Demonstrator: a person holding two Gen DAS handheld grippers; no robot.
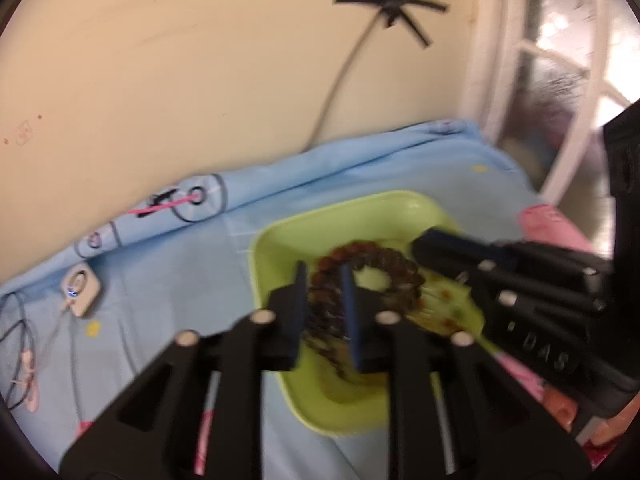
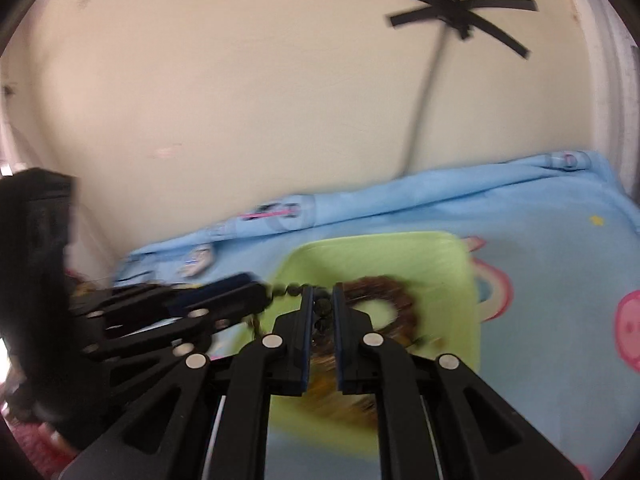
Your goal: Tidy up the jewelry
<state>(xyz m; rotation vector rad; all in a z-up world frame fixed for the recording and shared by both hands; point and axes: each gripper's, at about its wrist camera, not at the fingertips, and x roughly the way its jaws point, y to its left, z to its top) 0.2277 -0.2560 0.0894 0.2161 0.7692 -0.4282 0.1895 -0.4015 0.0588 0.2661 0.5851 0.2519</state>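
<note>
A light green tray (image 1: 340,208) (image 2: 380,248) lies on the blue sheet and holds brown bead bracelets (image 1: 400,268) (image 2: 400,292) in a coiled heap. My right gripper (image 2: 322,296) (image 1: 424,246) hovers over the tray, shut on a strand of dark beads (image 2: 292,291). The strand runs left toward the tips of my left gripper (image 2: 256,292). In the left wrist view my left gripper (image 1: 323,276) hangs above the tray's near side with its jaws apart, and the brown beads show through the gap. Motion blur hides whether the strand touches its pads.
The blue cartoon-print sheet (image 1: 160,280) (image 2: 540,260) covers the surface up to a cream wall. A grey cable (image 1: 340,80) is taped to that wall. A small white device (image 1: 82,288) with thin wires lies at the left. A white window grille (image 1: 560,80) and a pink object (image 1: 552,224) are at the right.
</note>
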